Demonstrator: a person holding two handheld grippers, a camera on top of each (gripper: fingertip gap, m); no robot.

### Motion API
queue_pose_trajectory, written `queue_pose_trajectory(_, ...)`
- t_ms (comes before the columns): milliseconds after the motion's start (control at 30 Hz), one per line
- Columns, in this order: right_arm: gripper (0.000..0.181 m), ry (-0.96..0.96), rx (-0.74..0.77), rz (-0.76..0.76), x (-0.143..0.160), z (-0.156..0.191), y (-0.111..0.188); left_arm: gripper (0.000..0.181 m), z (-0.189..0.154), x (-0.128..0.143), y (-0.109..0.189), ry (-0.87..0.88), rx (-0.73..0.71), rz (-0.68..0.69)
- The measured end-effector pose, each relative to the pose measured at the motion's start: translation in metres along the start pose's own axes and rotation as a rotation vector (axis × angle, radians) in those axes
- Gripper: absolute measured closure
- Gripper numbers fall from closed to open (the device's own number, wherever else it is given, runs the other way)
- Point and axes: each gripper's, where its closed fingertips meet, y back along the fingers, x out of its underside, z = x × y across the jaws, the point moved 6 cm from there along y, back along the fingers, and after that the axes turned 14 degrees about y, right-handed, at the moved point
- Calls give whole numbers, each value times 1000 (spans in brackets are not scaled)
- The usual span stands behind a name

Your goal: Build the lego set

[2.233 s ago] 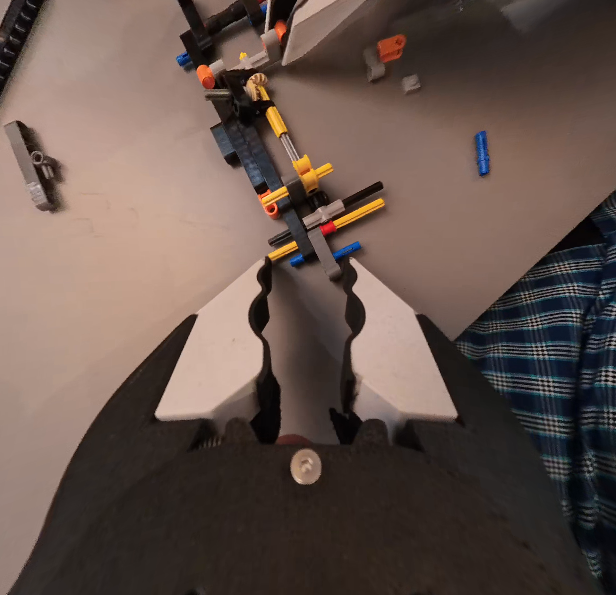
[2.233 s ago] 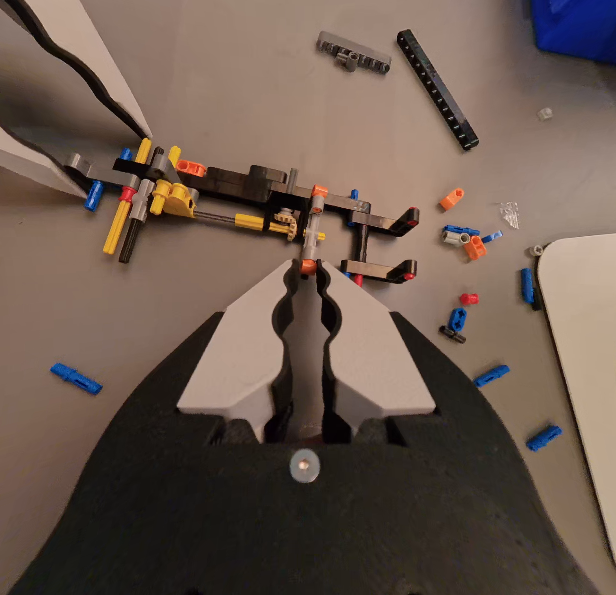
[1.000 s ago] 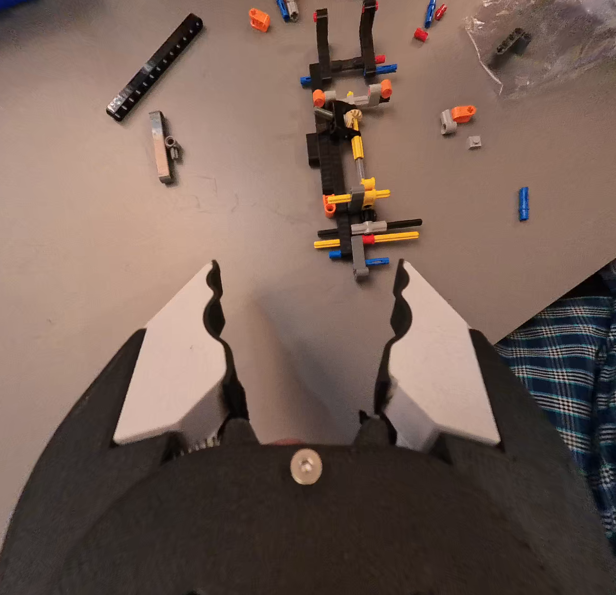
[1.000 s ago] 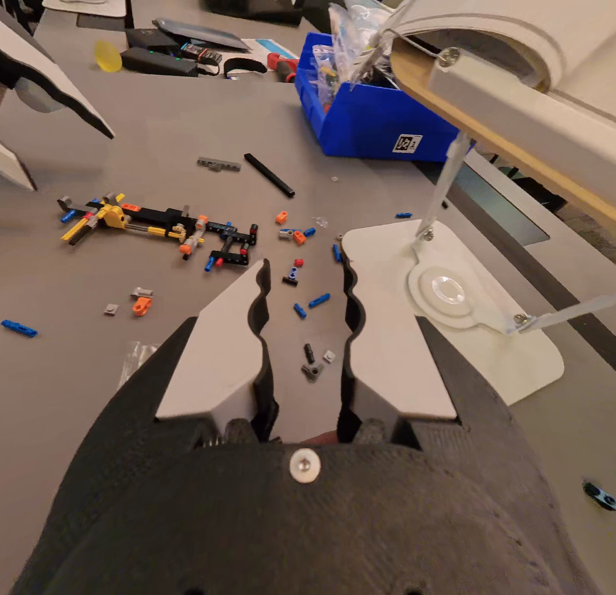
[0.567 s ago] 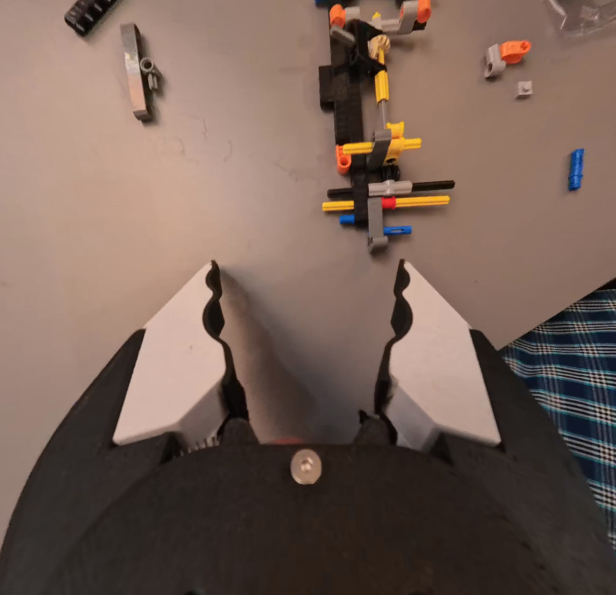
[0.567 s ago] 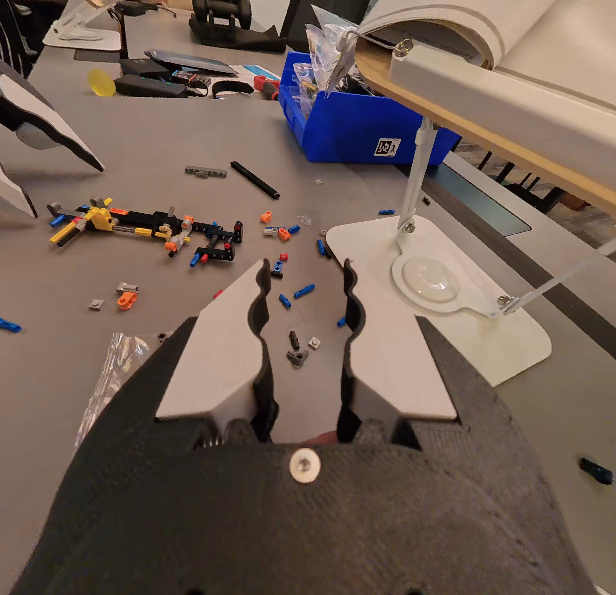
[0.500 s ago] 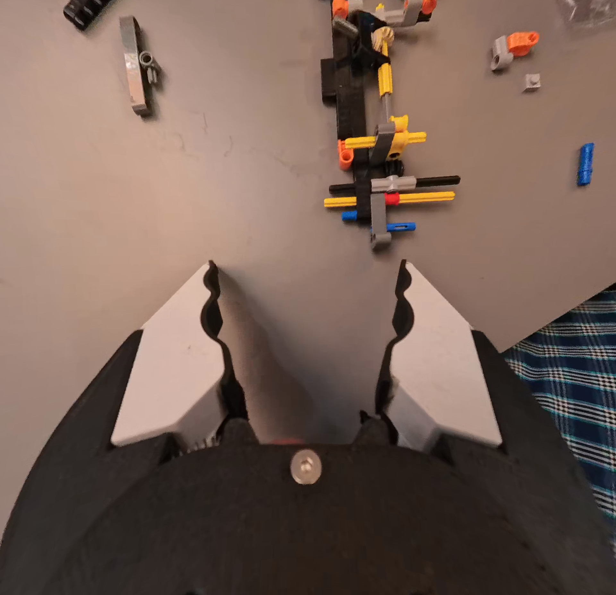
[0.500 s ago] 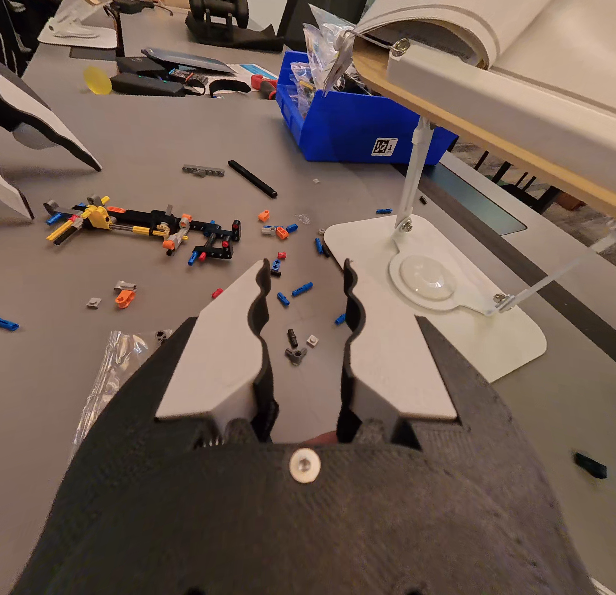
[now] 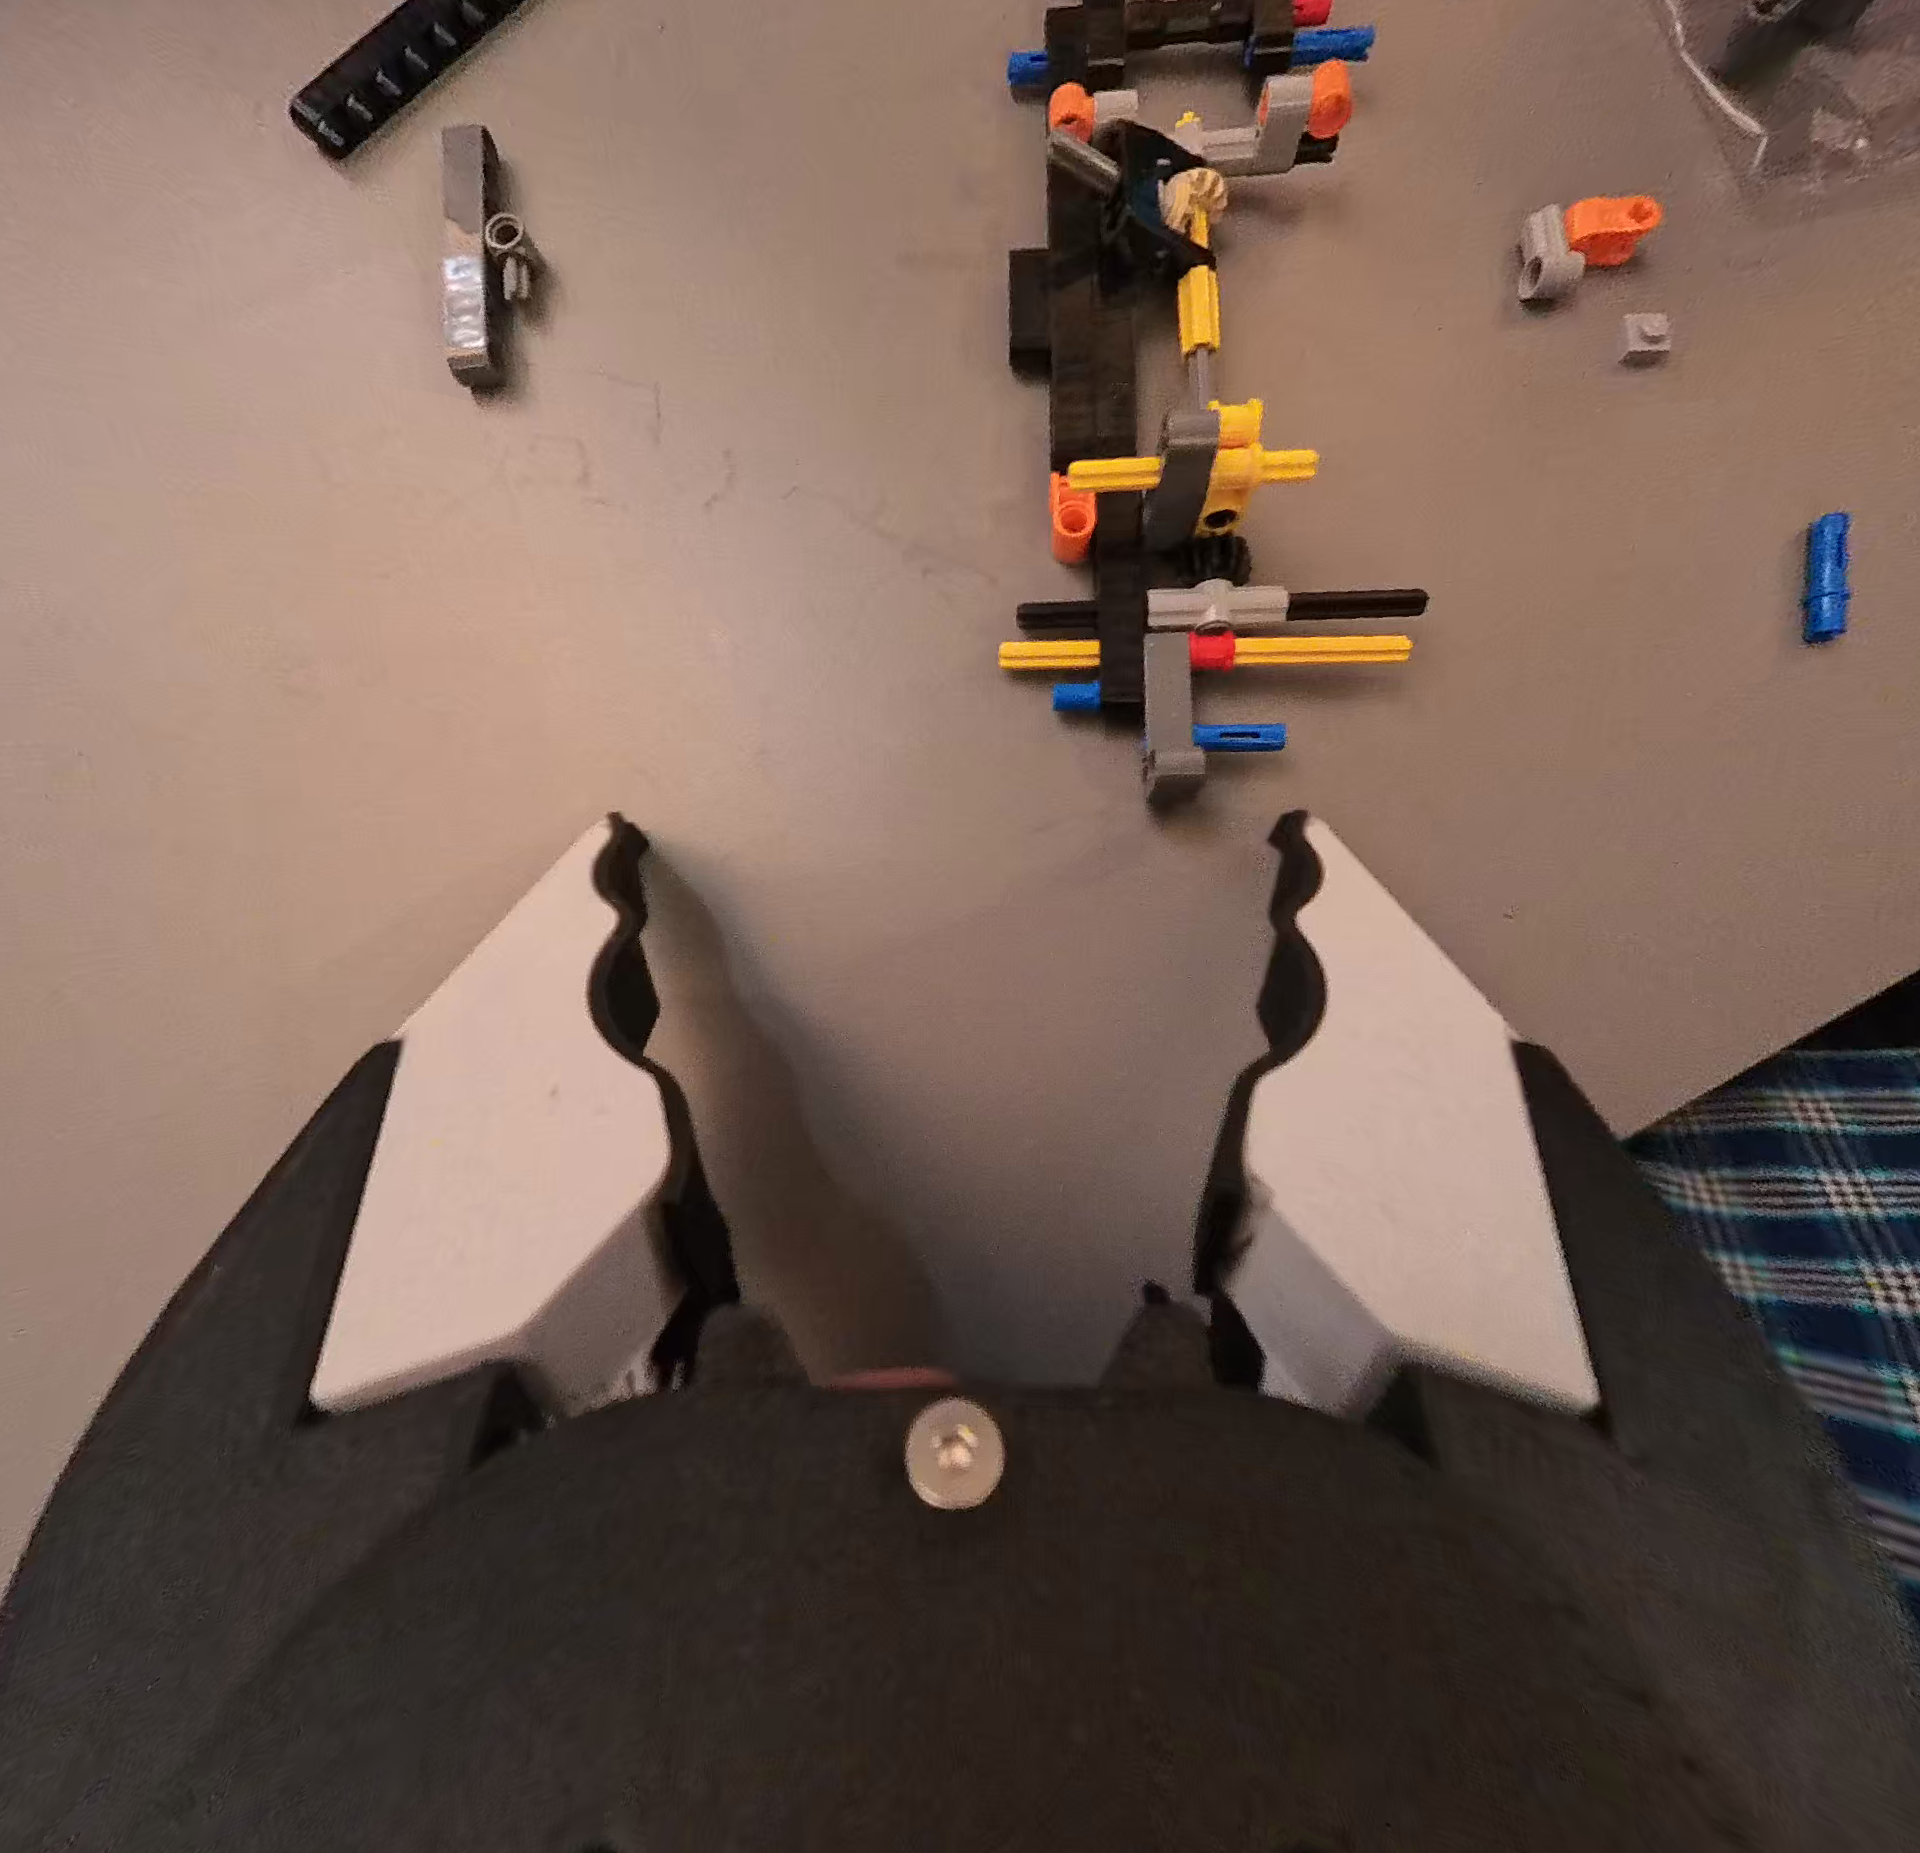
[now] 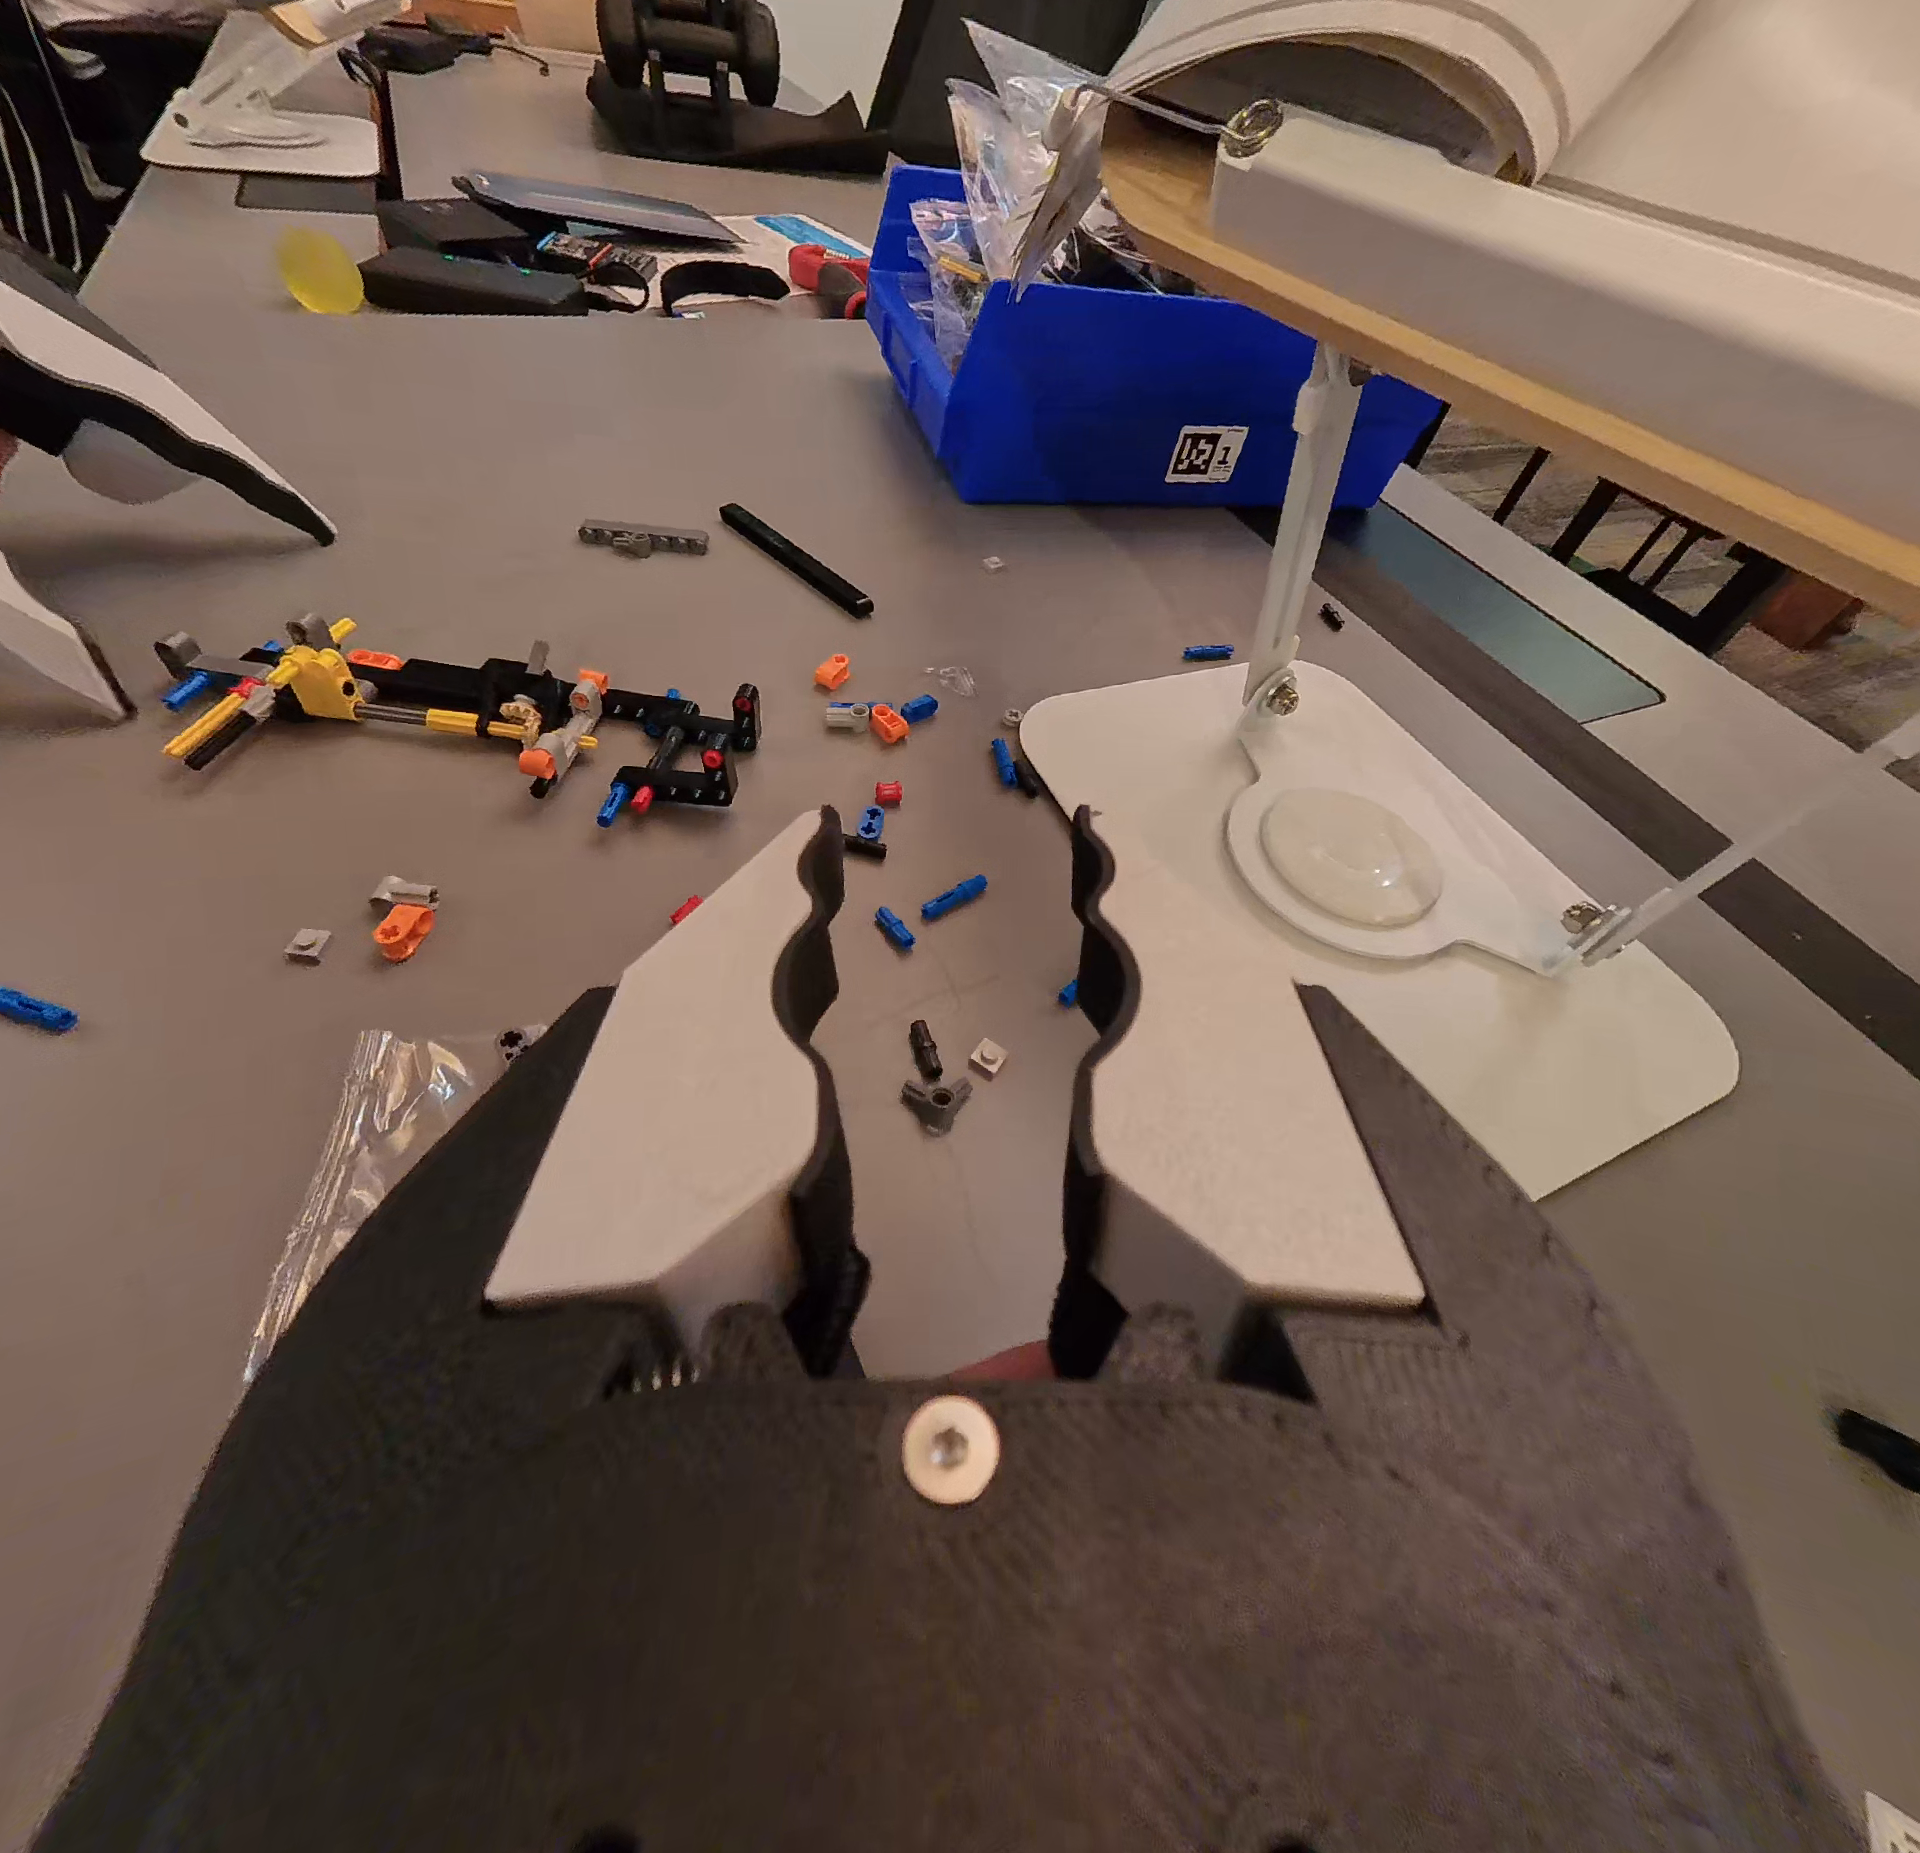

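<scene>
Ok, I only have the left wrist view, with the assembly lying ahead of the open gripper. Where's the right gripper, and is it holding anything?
Observer: The right gripper is open and empty, off to one end of the lego assembly, not touching it.
Operator: What's in front of it?
Observer: Between its fingers you'd see a dark grey three-armed connector, a black pin and a small grey plate lying loose on the table.
Operator: Any other parts supply?
Observer: A blue bin holding clear bags stands farther back on the table.
</scene>
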Motion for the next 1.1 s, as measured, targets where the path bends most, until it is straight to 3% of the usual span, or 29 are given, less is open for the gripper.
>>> queue_pose_trajectory(267,139,2,5,13,2,-1,0,31,-1,0,-9,20,-17,-11)
queue_pose_trajectory(1100,139,-49,-10,-5,5,-4,0,42,4,0,-5,47,-24,-65)
